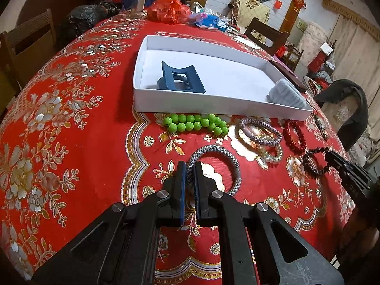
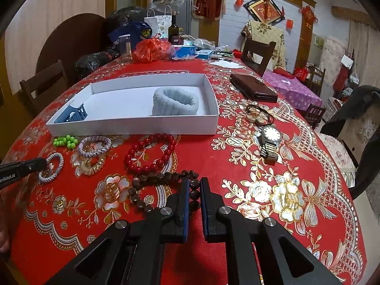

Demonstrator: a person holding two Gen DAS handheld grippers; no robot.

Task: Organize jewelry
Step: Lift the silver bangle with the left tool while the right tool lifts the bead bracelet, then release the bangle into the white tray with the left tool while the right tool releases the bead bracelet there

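Observation:
My left gripper (image 1: 189,166) is shut on the grey braided bracelet (image 1: 223,156), which lies on the red tablecloth; it also shows in the right wrist view (image 2: 53,166). My right gripper (image 2: 194,182) is shut on the dark brown bead bracelet (image 2: 152,180), seen from the left wrist view too (image 1: 313,161). A white box (image 1: 213,105) (image 2: 133,125) holds a blue hair clip (image 1: 180,78) and a pale blue scrunchie (image 2: 175,102). In front of it lie a green bead bracelet (image 1: 197,122), a lilac braided bracelet (image 1: 261,130), a gold bracelet (image 2: 91,165) and a red bead bracelet (image 2: 152,152).
A wristwatch (image 2: 270,140), a hair tie with charms (image 2: 258,115) and a brown wallet (image 2: 253,86) lie right of the box. Bags, a jar (image 2: 125,47) and a bottle (image 2: 173,29) crowd the table's far end. Chairs stand around the table.

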